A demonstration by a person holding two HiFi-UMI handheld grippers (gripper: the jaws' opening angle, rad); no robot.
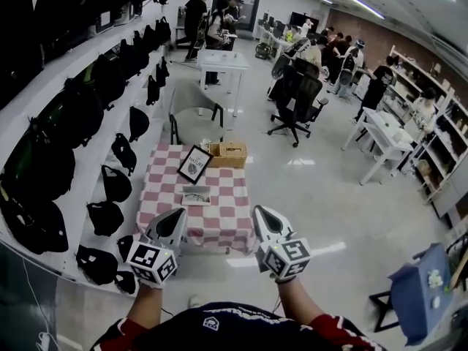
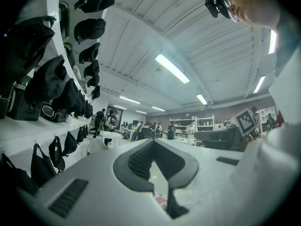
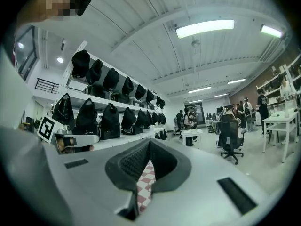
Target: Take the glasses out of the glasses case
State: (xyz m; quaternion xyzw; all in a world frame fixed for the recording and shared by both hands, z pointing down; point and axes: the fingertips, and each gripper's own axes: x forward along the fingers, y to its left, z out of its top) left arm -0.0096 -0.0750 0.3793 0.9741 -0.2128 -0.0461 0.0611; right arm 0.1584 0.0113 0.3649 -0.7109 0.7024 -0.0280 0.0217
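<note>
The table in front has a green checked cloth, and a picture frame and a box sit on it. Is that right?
Not quite. The cloth is checked red and white, not green, as the head view shows. The picture frame and the box do sit on it.

We could read no word, brand or number anywhere in these views. The left marker cube (image 1: 152,262) on the left gripper (image 1: 177,216) and the right marker cube (image 1: 286,257) on the right gripper (image 1: 263,214) bore only black-and-white square patterns, with no letters or digits on any face we could see. The framed card (image 1: 194,164) standing on the checked table (image 1: 219,225) carried dark print, and the person's dark shirt (image 1: 241,331) had a small pale emblem (image 1: 210,323), both too small for us to make out.
</note>
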